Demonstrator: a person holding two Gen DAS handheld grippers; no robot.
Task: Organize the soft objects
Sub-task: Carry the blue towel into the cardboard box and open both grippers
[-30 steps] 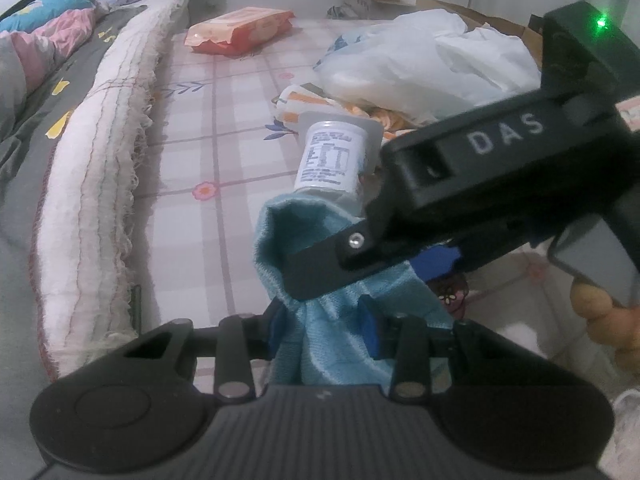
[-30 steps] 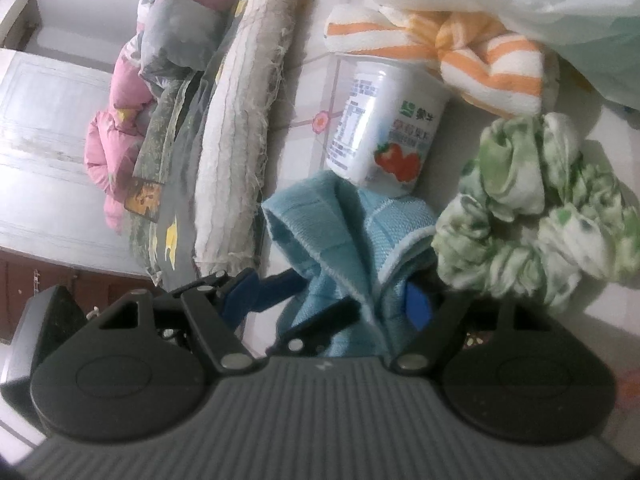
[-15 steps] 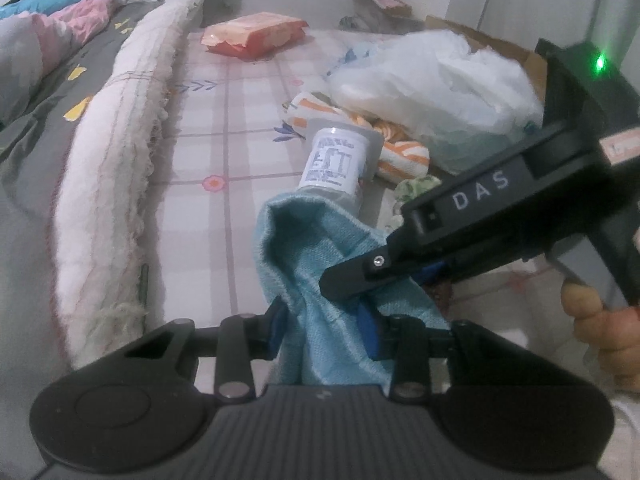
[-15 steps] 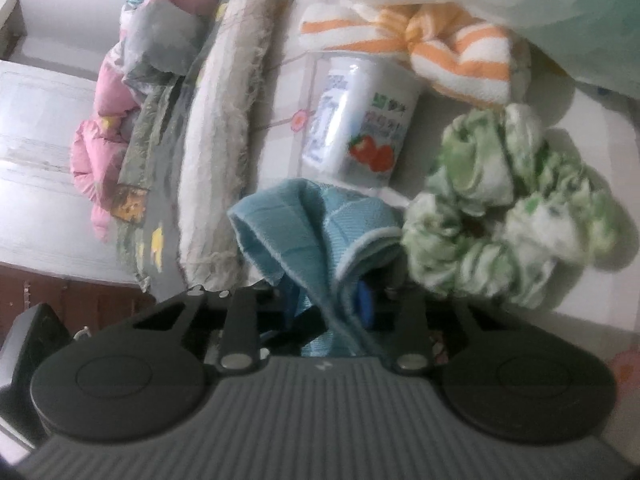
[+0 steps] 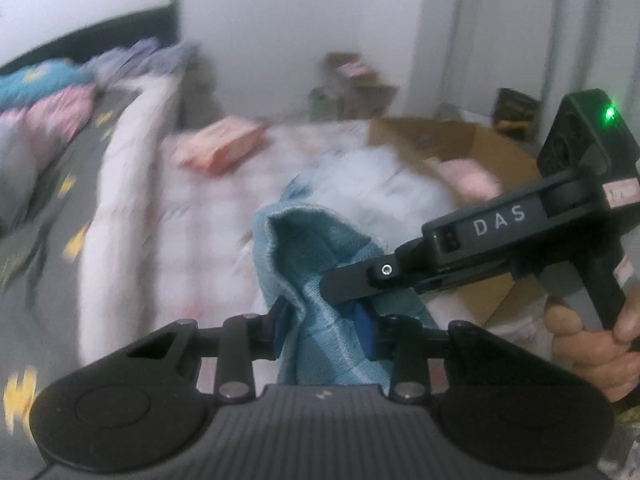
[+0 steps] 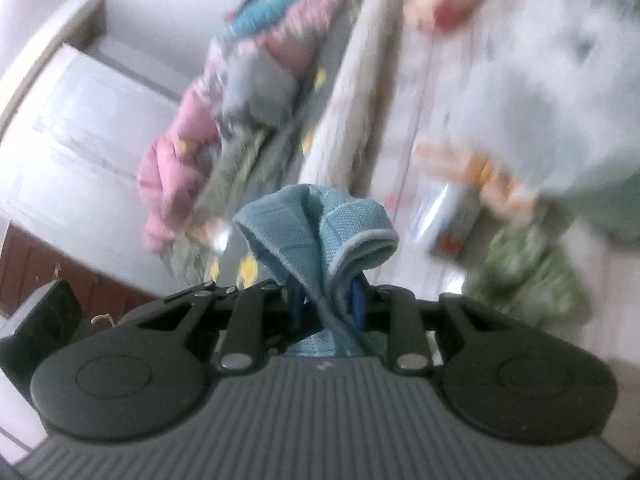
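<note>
A: Both clamp the blue towel (image 5: 320, 280)?
B: Yes. The left hand-held gripper (image 5: 324, 322) is closing on it; the right hand-held gripper (image 6: 328, 304) is closing too, towel bunched between both.
A: Risk?
B: Pulling apart could slip one corner free.

Bed (image 5: 208, 232) w/ checked sheet: orange packet (image 5: 220, 148), cup (image 6: 444, 216), green cloth (image 6: 528, 280) (blurred).

A yogurt cup (image 6: 444, 216) — blurred — lies near a cardboard box (image 5: 472, 148) (open).
</note>
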